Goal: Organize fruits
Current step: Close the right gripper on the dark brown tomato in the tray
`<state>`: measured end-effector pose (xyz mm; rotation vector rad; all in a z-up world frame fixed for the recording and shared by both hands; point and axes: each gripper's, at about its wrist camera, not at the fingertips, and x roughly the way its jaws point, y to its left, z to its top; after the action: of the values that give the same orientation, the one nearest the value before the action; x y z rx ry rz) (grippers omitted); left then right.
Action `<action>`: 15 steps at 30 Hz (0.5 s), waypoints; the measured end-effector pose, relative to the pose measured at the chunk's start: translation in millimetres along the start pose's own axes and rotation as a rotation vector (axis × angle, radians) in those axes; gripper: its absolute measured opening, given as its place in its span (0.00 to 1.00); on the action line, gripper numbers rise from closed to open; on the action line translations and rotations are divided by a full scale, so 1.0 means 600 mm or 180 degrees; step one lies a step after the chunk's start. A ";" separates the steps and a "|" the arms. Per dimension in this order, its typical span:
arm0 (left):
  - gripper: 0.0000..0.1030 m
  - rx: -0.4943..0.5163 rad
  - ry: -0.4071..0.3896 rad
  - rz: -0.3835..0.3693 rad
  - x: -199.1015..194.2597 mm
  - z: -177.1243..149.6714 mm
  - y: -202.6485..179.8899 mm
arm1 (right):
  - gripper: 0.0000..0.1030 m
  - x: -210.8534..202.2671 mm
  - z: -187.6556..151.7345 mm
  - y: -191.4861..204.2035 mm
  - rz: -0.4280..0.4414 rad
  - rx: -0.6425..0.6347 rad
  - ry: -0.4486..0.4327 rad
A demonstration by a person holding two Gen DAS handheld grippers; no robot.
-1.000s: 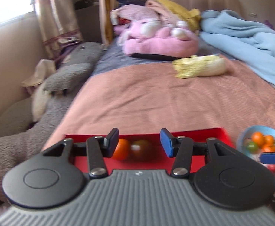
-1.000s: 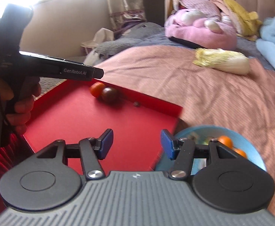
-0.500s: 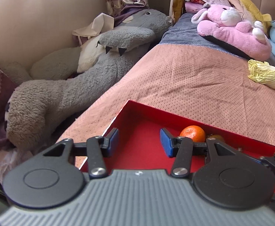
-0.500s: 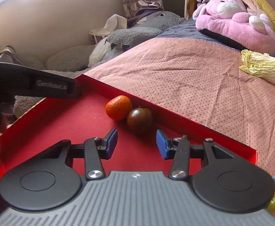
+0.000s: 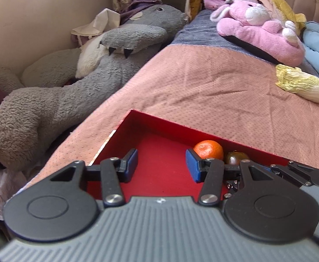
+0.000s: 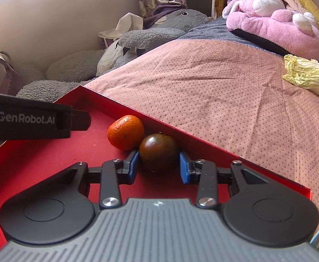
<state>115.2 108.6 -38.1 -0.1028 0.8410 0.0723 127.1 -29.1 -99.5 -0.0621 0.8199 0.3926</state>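
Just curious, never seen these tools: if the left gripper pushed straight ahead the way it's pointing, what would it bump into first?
Probably the red tray: the open left gripper aims at its bare floor. The orange lies off to its right, though depth is hard to judge.

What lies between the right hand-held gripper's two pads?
A dark tomato, inside the red tray beside the orange; the right wrist view shows it between the closing pads.
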 end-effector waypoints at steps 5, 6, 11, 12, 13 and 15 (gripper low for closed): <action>0.50 0.0270 0.0044 -0.0071 0.017 -0.003 -0.036 | 0.42 -0.041 -0.027 -0.028 -0.0067 0.0086 -0.0010; 0.51 0.0332 0.0044 -0.0078 0.022 -0.003 -0.044 | 0.42 -0.050 -0.032 -0.034 -0.0085 0.0114 -0.0015; 0.53 0.0591 -0.0042 -0.0100 0.033 -0.002 -0.074 | 0.42 -0.078 -0.053 -0.054 -0.0157 0.0195 0.0041; 0.53 0.0601 -0.0041 -0.0113 0.032 -0.003 -0.076 | 0.42 -0.082 -0.054 -0.056 -0.0161 0.0197 0.0041; 0.53 0.0588 -0.0030 -0.0129 0.031 -0.005 -0.076 | 0.42 -0.085 -0.056 -0.057 -0.0162 0.0195 0.0042; 0.51 0.0483 0.0008 -0.0190 0.030 -0.004 -0.069 | 0.42 -0.089 -0.058 -0.058 -0.0148 0.0208 0.0042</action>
<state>129.6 67.7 -50.8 0.0148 0.8426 -0.0480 82.7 -85.1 -87.9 -0.0229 0.8422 0.3218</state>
